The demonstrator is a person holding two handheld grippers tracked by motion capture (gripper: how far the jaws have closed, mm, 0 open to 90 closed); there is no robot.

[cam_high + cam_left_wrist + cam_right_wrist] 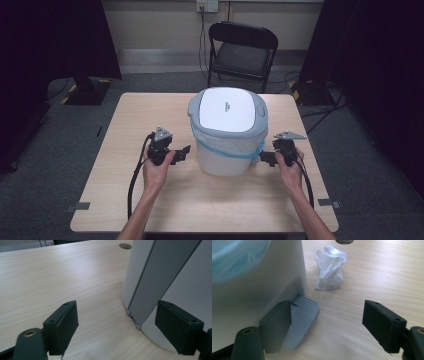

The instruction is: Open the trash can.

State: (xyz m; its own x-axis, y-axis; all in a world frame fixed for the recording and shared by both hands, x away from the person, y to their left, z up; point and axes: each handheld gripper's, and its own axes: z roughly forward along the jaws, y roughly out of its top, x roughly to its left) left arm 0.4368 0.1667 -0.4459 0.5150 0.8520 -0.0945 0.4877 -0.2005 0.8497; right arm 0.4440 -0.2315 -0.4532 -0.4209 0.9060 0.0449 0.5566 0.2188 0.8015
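A white pedal bin (227,132) with a grey-rimmed lid and a blue liner stands at the middle of the table. My left gripper (184,154) is open just left of the bin, and in the left gripper view it (120,325) faces the bin's wall (180,285) and a grey vertical strip (152,282). My right gripper (265,158) is open at the bin's right side. In the right gripper view it (329,322) points at the grey ribbed foot pedal (303,315), with one jaw beside the pedal. A crumpled white tissue (330,267) lies on the table beyond the pedal.
The light wooden table (150,200) has bare surface in front of the bin and to both sides. A cable hole (125,246) is set in the tabletop. A black folding chair (242,50) stands behind the far edge.
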